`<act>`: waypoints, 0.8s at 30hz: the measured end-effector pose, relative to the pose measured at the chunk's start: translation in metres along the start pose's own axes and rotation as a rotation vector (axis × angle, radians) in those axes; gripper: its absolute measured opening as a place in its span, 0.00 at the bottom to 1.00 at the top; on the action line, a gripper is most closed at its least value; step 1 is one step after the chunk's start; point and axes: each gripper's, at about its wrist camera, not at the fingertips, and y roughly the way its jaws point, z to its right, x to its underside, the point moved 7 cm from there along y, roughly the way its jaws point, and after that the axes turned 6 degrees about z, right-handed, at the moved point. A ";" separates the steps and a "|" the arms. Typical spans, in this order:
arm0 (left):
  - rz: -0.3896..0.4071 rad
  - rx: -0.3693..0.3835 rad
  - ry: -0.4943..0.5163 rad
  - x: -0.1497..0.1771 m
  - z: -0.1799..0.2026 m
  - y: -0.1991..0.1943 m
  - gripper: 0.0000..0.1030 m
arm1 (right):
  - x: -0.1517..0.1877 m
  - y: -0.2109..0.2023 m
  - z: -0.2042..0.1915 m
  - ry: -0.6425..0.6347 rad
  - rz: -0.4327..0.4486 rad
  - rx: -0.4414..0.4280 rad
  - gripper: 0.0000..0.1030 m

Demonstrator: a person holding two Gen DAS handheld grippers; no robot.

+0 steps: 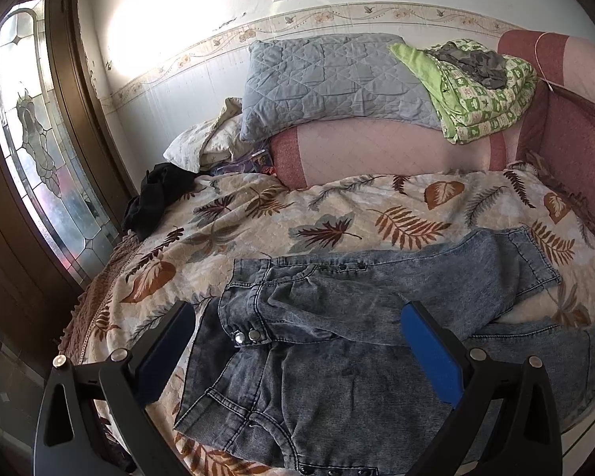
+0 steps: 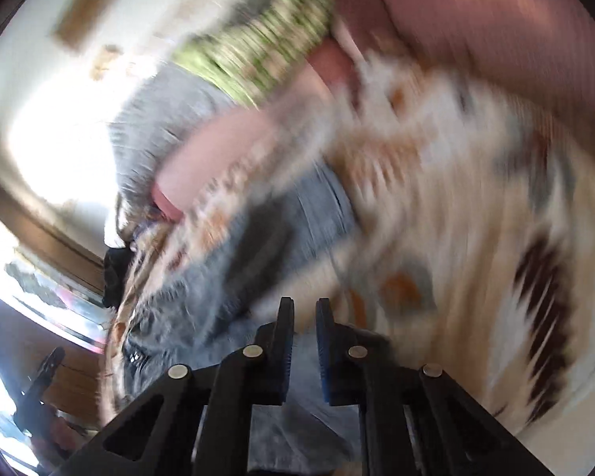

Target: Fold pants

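The jeans (image 1: 337, 341) are lying on the leaf-print bedspread (image 1: 258, 214), legs apart and the waist crumpled; folding is barely starting. The left gripper (image 1: 297, 329) is hovering wide open above the waist. The right gripper (image 2: 304, 317) is showing nearly closed fingers over denim; any grip is unclear amid blur.

Light: bright sun comes through the glass door (image 1: 39, 150)
Glare: a white glow on the wall (image 1: 158, 20)
Left view: sharp, edges bend
Right view: all smeared and blurry
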 end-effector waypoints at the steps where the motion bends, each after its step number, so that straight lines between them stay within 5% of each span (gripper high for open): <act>1: -0.003 0.003 -0.001 0.001 0.001 0.001 1.00 | -0.010 -0.012 -0.004 -0.054 0.061 0.032 0.12; 3: -0.011 0.013 0.001 0.003 0.003 0.003 1.00 | -0.022 -0.026 0.005 -0.109 0.126 0.169 0.12; 5: -0.017 0.021 0.010 0.005 0.007 0.004 1.00 | -0.016 -0.014 0.025 -0.107 0.023 0.258 0.20; 7: -0.021 0.022 0.020 0.008 0.011 0.005 1.00 | 0.002 0.003 0.035 -0.028 -0.107 0.184 0.56; 9: -0.028 0.024 0.020 0.009 0.012 0.006 1.00 | 0.013 0.016 0.037 0.038 -0.149 0.080 0.69; 15: -0.030 0.016 0.021 0.012 0.007 0.004 1.00 | 0.041 0.061 0.055 0.281 -0.310 -0.038 0.69; 17: -0.040 0.016 0.013 0.013 0.006 0.008 1.00 | 0.051 0.073 0.056 0.320 -0.360 -0.017 0.64; 19: -0.053 0.018 0.011 0.015 0.006 0.011 1.00 | 0.050 0.074 0.053 0.349 -0.322 -0.027 0.19; 24: -0.057 0.018 0.020 0.019 0.008 0.013 1.00 | 0.011 0.050 0.016 0.104 -0.097 0.014 0.06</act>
